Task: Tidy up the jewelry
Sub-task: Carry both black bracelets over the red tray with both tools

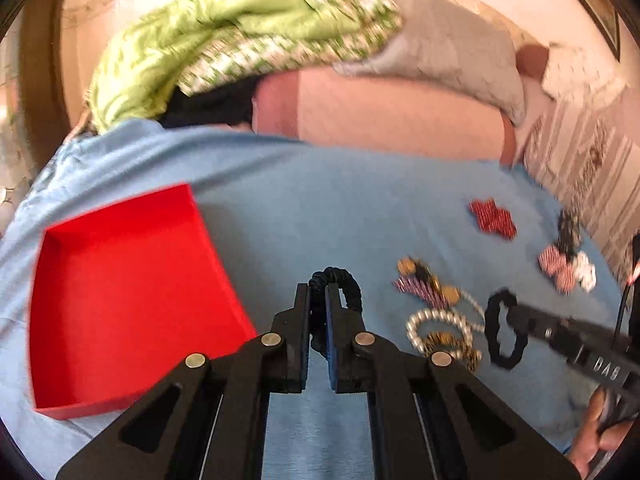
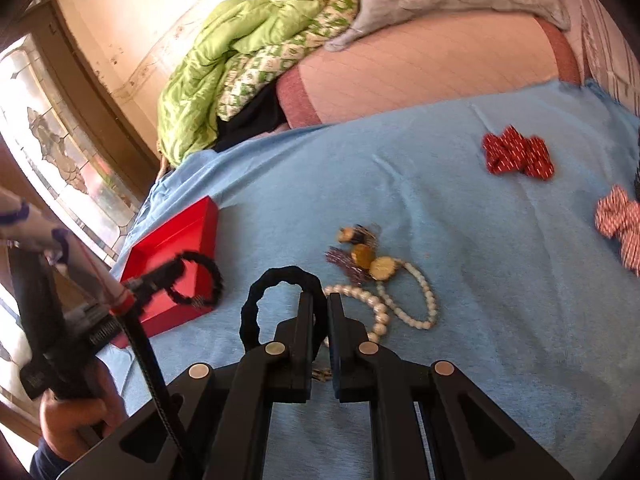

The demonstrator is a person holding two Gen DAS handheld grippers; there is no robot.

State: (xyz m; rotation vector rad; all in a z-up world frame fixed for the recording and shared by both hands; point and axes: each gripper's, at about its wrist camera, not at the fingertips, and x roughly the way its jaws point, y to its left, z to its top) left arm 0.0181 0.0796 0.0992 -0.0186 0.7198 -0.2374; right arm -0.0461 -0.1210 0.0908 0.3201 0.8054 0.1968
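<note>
My left gripper (image 1: 318, 292) is shut on a black braided hair tie (image 1: 340, 284), held just right of the open red box (image 1: 120, 292). In the right wrist view the left gripper (image 2: 178, 270) holds that hair tie (image 2: 200, 284) over the red box's (image 2: 172, 248) near edge. My right gripper (image 2: 320, 300) is shut on a second black hair tie (image 2: 276, 304) above the blue cloth; it also shows in the left wrist view (image 1: 502, 332). A pearl bracelet (image 2: 400, 304), gold earrings (image 2: 372, 260) and a purple piece (image 2: 344, 264) lie just ahead of it.
A red bow (image 2: 516, 154) and a pink striped bow (image 2: 620, 220) lie on the blue cloth (image 2: 440, 200) to the right. A black and white piece (image 1: 576, 248) lies far right. Green quilt (image 1: 208, 40), grey pillow (image 1: 448, 48) and wall stand behind.
</note>
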